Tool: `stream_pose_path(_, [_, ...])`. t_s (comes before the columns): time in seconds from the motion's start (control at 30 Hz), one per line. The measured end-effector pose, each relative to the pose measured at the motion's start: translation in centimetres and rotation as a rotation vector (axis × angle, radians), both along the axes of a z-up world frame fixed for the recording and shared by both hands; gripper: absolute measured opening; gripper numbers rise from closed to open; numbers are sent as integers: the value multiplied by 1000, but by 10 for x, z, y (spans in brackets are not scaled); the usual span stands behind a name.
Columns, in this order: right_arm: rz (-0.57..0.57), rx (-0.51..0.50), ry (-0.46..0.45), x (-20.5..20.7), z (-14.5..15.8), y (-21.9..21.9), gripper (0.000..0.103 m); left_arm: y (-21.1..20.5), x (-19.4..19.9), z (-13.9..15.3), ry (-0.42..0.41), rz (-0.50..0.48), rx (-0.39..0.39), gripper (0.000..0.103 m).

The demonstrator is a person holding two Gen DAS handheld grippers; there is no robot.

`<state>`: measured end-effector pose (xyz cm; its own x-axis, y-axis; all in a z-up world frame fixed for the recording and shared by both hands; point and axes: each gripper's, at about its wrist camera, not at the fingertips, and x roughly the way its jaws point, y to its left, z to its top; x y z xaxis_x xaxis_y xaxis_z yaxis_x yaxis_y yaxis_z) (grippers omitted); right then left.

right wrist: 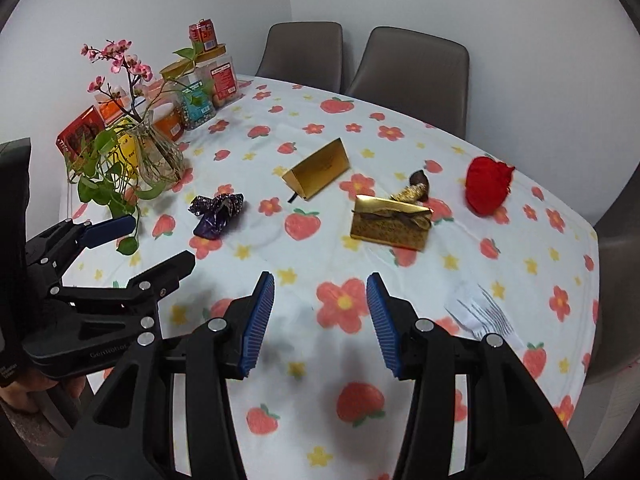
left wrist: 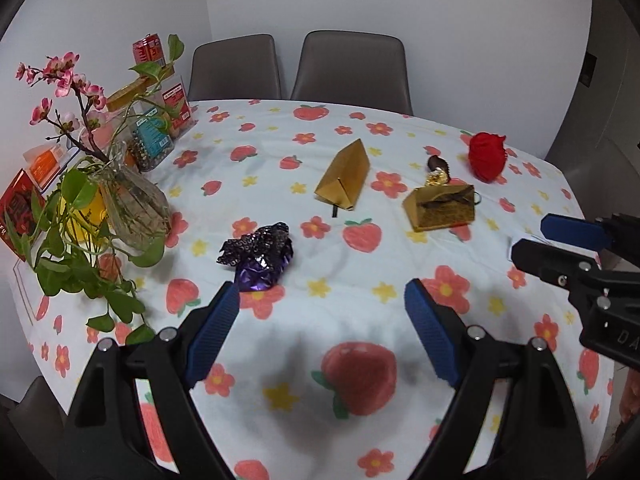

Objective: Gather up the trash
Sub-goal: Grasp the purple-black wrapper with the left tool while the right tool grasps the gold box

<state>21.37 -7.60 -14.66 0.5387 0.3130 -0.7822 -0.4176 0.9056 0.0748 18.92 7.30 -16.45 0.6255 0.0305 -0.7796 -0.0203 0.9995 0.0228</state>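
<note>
Left wrist view: your left gripper (left wrist: pixel 322 300) is hanging over the flower-and-strawberry printed tablecloth (left wrist: pixel 360 308) with its blue-padded jaws spread wide and nothing between them. Just beyond its left fingertip, the crumpled purple foil wrapper (left wrist: pixel 258 256) is lying on the cloth. Farther out, the gold triangular cardboard box (left wrist: pixel 344 176) is resting on its side, and to its right the gold gift box with a brown ribbon bow (left wrist: pixel 440 208) is sitting, a small brown-and-gold foil wrapper (left wrist: pixel 438 170) just behind it. The crumpled red paper ball (left wrist: pixel 486 156) is lying beyond those.

In the right wrist view, your right gripper (right wrist: pixel 320 312) is holding its jaws partly apart, gripping nothing. The clear plastic forks (right wrist: pixel 486 316) are lying just right of its right finger.
</note>
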Motion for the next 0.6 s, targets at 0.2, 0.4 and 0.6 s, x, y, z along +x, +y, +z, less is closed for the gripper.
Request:
stream_pose_path(0.2, [18,-8,1,57,-14,39,47,25,43,-25,24,36,-8,84])
stream_pose_path(0.4, [-1,2,25,111,-37,68,47,46,80,-51,40,53,1,84])
stream_pose_path(0.6, [-27,4,56,145,-62,87,47,55,102,-78,57,46,29,84])
